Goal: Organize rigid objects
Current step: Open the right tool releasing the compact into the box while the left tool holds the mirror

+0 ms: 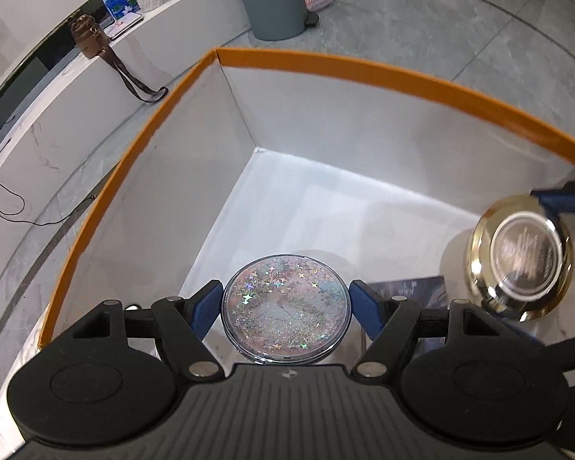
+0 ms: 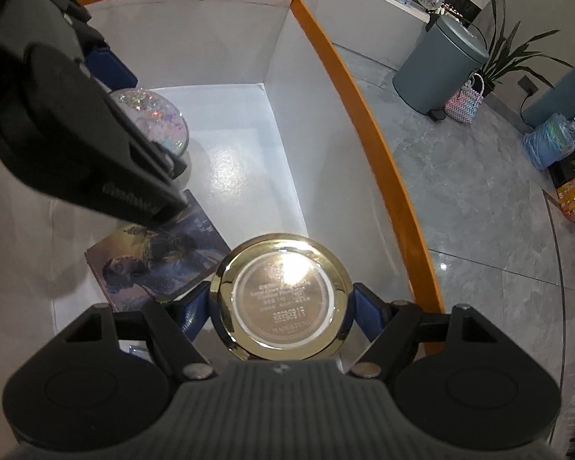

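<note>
Left tool (image 1: 285, 308) clamped by its blue pads on a round glitter case (image 1: 285, 308), held low inside the orange-rimmed box (image 1: 326, 63), near its white floor. Between the two tools, flat on the box floor, a dark printed card (image 2: 161, 253). Right tool (image 2: 281, 306) closed about a gold-rimmed round jar (image 2: 283, 299), label side toward the camera, likewise inside the box, beside the right wall. Beyond the box, grey tiled floor (image 2: 479, 211) and a grey bin (image 2: 437, 73).

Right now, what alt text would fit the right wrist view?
The right gripper clasps a round gold compact over an orange-rimmed white box. A dark picture card lies on the box floor, and the left gripper holds a glittery disc at upper left.
</note>
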A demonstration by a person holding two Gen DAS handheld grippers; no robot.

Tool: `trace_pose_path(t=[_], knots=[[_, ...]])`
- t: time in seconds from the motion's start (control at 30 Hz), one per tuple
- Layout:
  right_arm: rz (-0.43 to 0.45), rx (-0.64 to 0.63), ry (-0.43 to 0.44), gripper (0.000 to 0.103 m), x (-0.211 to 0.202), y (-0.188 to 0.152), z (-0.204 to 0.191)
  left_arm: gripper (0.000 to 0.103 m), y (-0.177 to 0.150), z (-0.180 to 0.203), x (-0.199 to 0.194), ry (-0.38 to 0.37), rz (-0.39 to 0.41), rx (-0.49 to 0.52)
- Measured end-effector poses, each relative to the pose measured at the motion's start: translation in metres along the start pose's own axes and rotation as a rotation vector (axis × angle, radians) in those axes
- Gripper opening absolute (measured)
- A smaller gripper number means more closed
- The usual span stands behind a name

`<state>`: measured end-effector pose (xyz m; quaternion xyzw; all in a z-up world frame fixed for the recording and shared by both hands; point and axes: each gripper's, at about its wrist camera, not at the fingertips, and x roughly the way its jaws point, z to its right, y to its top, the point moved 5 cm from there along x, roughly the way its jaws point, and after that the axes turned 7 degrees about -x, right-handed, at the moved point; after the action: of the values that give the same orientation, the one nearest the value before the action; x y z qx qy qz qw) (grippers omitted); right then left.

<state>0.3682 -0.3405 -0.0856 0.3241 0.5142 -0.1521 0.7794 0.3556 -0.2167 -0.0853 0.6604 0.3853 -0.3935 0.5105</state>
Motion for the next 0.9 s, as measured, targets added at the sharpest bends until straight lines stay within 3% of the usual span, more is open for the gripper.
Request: trace_pose_path(t=[0.23,0.37,0.9], knots=[[-0.021,-0.041,-0.038,0.076,0.000,0.001,-0.003,0.087,0.000,0.004,0.002,0.000,-0.040,0.020],[-0.003,-0.044,-0.055,0.086,-0.004,0.003,-0.004,0.088,0.001,0.007,0.001,-0.008,-0.032,0.036],[0.037,-0.022,-0.052,0.086,-0.018,0.002,-0.003,0.088,0.000,-0.004,-0.019,-0.013,0.013,-0.016]])
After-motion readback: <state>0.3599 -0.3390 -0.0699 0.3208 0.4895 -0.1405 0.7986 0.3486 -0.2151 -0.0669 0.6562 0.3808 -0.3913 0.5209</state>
